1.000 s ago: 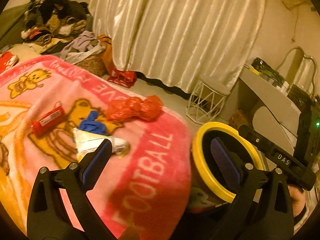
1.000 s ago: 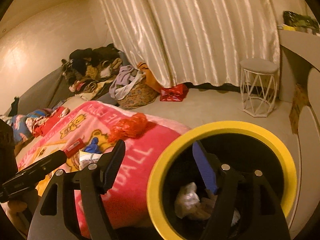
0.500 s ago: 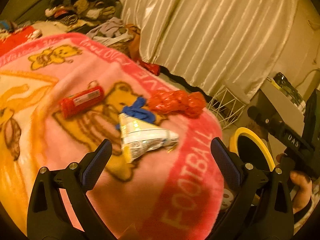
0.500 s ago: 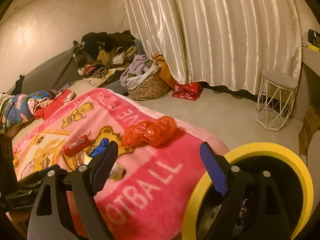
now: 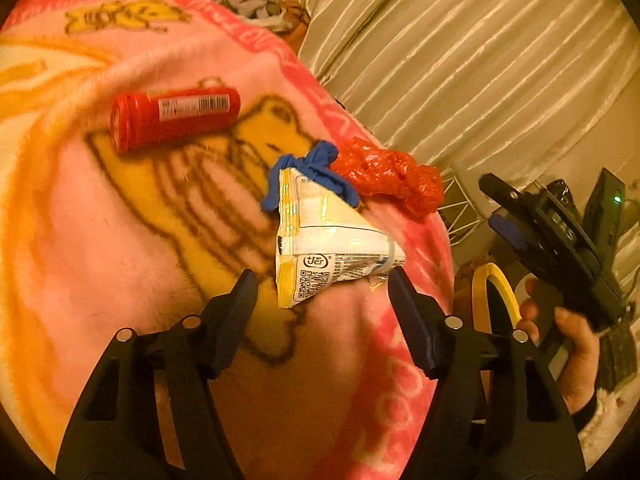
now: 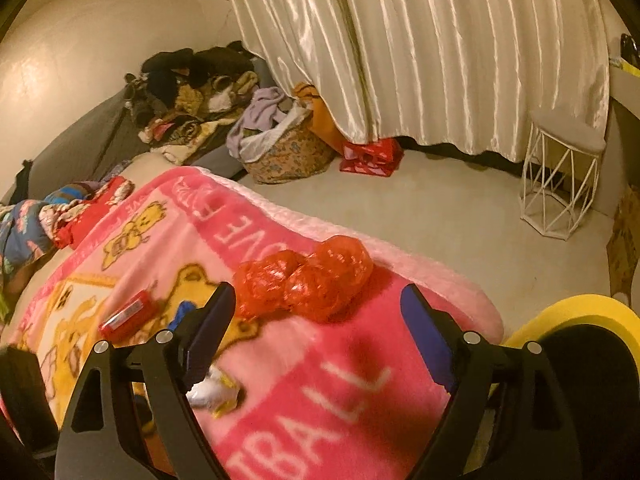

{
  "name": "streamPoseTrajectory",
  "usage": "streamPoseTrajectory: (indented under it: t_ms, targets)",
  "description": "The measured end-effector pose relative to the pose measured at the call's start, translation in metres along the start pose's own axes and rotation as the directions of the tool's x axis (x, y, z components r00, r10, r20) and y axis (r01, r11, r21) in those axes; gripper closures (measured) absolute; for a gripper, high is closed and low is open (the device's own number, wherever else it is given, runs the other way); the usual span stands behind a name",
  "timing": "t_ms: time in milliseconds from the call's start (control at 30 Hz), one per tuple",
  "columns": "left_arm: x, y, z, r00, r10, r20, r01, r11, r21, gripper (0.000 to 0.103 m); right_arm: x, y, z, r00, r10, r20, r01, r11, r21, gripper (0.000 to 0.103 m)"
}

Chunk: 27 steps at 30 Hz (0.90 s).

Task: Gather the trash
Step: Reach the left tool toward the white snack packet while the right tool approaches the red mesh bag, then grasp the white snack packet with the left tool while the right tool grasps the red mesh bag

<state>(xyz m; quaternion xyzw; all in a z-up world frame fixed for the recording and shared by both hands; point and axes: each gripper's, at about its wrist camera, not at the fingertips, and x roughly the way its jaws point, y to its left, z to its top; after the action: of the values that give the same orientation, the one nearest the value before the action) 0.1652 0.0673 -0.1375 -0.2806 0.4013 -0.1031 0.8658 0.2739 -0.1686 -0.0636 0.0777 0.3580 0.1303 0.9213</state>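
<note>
Yellow bin [image 6: 576, 312] cut off; left gripper [image 5: 320, 292] closing round wrapper [image 5: 324, 248], right gripper [image 6: 316, 304] spread

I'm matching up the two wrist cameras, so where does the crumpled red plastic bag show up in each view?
Left wrist: red plastic bag right of centre, beyond the snack wrapper, at the blanket's edge.
Right wrist: bag near centre, ahead of the open fingers.
Shared landmark: red tube, left of the bag in both.
</note>
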Motion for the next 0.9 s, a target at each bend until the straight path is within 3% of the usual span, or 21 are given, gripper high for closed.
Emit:
streamPoseTrajectory:
  t_ms: [367, 400, 467, 567, 667, 900]
  targets:
    - [0.014, 0.007, 0.002, 0.999, -0.037, -0.022, 0.036, 0.999, -0.028, 0.061, 0.065, -0.012, 0.007, 0.99, 0.031, -0.135, -0.014, 0.992, 0.127, 0.022]
    - [0.014, 0.008, 0.002, 0.999, -0.041, -0.022, 0.041, 0.999, -0.029, 0.063, 0.069, -0.013, 0.005, 0.989, 0.038, -0.146, -0.017, 0.99, 0.141, 0.026]
    - [0.014, 0.009, 0.002, 0.999, -0.042, -0.022, 0.041, 0.999, -0.029, 0.067, 0.075, -0.014, -0.001, 0.983, 0.079, -0.168, -0.052, 0.986, 0.158, 0.052]
    - [0.016, 0.011, 0.003, 0.999, -0.042, -0.027, 0.041, 0.999, -0.029, 0.074, 0.073, -0.011, -0.005, 0.982, 0.106, -0.158, -0.083, 0.986, 0.147, 0.072]
    - [0.015, 0.012, 0.003, 0.999, -0.048, -0.026, 0.047, 0.998, -0.032, 0.077, 0.059, -0.006, -0.007, 0.986, 0.089, -0.14, -0.072, 0.99, 0.119, 0.081]
    - [0.007, 0.005, -0.001, 0.998, -0.051, -0.021, 0.051, 0.999, 0.0, 0.085, 0.021, -0.005, -0.016, 0.996, 0.04, -0.078, -0.035, 0.997, 0.075, 0.082]
